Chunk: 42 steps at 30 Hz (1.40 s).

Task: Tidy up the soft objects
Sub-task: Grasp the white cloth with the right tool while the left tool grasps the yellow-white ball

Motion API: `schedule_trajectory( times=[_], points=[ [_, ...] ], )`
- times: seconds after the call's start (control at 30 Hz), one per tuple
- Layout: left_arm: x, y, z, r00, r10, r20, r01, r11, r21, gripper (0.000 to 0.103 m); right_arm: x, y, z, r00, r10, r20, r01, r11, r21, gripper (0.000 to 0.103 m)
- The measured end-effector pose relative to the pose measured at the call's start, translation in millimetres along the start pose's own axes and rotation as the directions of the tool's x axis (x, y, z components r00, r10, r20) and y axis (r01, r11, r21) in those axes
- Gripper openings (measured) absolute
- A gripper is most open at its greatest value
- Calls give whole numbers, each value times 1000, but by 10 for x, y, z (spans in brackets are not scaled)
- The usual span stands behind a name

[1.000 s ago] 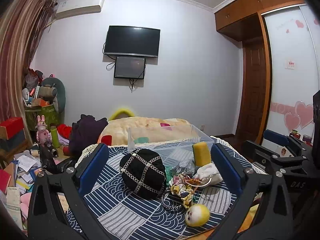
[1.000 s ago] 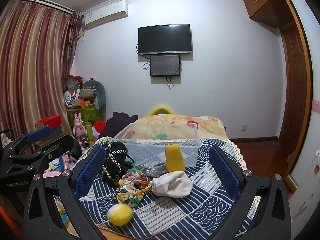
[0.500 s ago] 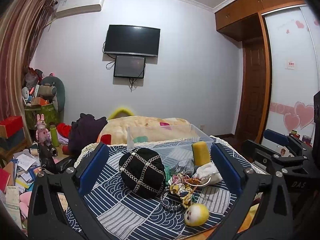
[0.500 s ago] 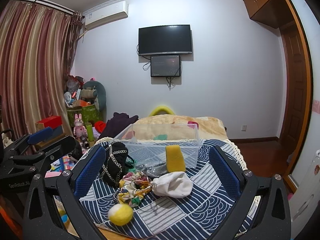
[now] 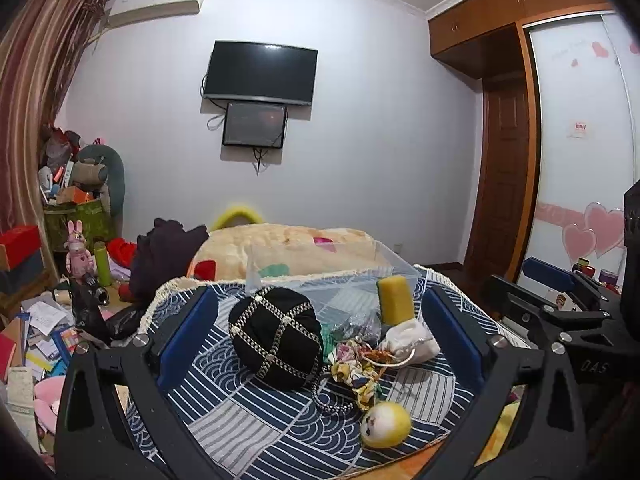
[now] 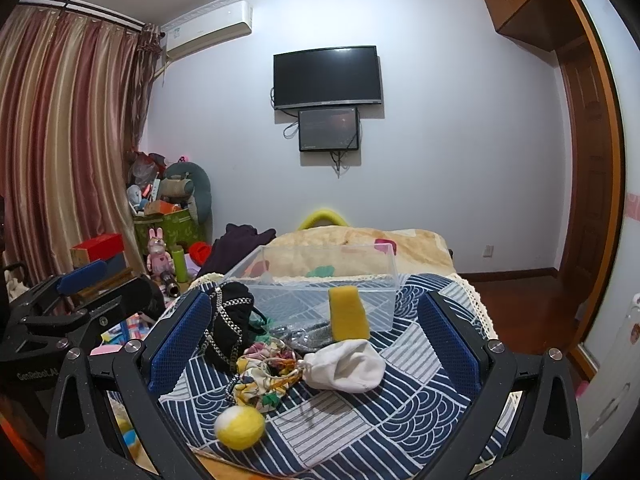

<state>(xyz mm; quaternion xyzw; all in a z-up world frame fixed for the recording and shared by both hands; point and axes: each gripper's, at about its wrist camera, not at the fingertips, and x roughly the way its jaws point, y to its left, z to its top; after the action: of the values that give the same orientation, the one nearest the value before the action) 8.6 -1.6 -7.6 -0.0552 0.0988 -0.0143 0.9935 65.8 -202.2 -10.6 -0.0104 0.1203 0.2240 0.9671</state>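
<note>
On a blue-and-white patterned cloth (image 5: pixel 248 420) lie a black chain-trimmed pouch (image 5: pixel 276 336), a floral scrunchie (image 5: pixel 356 372), a white drawstring bag (image 5: pixel 412 344), a yellow felt ball (image 5: pixel 386 426) and a yellow sponge (image 5: pixel 396 300) leaning on a clear plastic bin (image 5: pixel 332 276). My left gripper (image 5: pixel 320 336) is open and empty, hovering before them. My right gripper (image 6: pixel 316 340) is open and empty, facing the same pile: white bag (image 6: pixel 348 366), ball (image 6: pixel 240 426), sponge (image 6: pixel 348 312), pouch (image 6: pixel 230 328), bin (image 6: pixel 320 276).
A bed with a beige blanket (image 6: pixel 360 244) lies behind the bin. Cluttered boxes and toys (image 5: pixel 72 240) stand on the left by the curtain (image 6: pixel 60 152). A wooden wardrobe and door (image 5: pixel 504 168) are on the right. The other gripper shows at each view's side (image 5: pixel 560 308).
Almost nothing has changed; both grippers stay open and only drift slightly, the objects unmoved.
</note>
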Motion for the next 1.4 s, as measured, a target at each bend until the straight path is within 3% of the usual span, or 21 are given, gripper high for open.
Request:
schedule_trajectory(
  times=[0.13,0.23,0.3,0.43,0.63,0.77,0.9,0.97,1.17,1.4],
  points=[
    [124,-28,-87,998,-8,-59,10,1000,22,103,33,-63,-52,999,4,-33,-3,1000,20,103],
    [183,-71,-185,989,-31,-145,28,999,-21,94,51,-100,-114,998,-18,-55,19,1000,10,100],
    [262,-104,-282,978,-49,-202,44,999,-27,87,81,-140,-165,996,-30,-81,30,1000,6,96],
    [433,-150,-502,958,-83,-275,75,996,-40,85,179,-237,-250,991,-29,-131,33,999,27,90],
    [646,-198,-829,911,-131,-391,120,991,-52,80,305,-327,-378,982,-10,-190,20,998,55,85],
    [772,-163,-968,870,-177,-461,158,984,-80,67,383,-344,-451,973,-10,-229,24,998,58,85],
    [766,-182,-988,848,-254,-464,226,967,-117,46,459,-361,-485,967,2,-254,16,997,71,85],
    [777,-202,-1007,833,-282,-477,256,959,-121,41,503,-377,-509,964,6,-267,15,997,77,85],
    [774,-261,-1006,843,-271,-465,252,962,-104,37,652,-408,-563,953,8,-303,17,997,79,85],
    [631,-120,-728,902,-211,-377,194,977,-84,36,837,-397,-561,946,11,-324,12,998,69,84]
  ],
)
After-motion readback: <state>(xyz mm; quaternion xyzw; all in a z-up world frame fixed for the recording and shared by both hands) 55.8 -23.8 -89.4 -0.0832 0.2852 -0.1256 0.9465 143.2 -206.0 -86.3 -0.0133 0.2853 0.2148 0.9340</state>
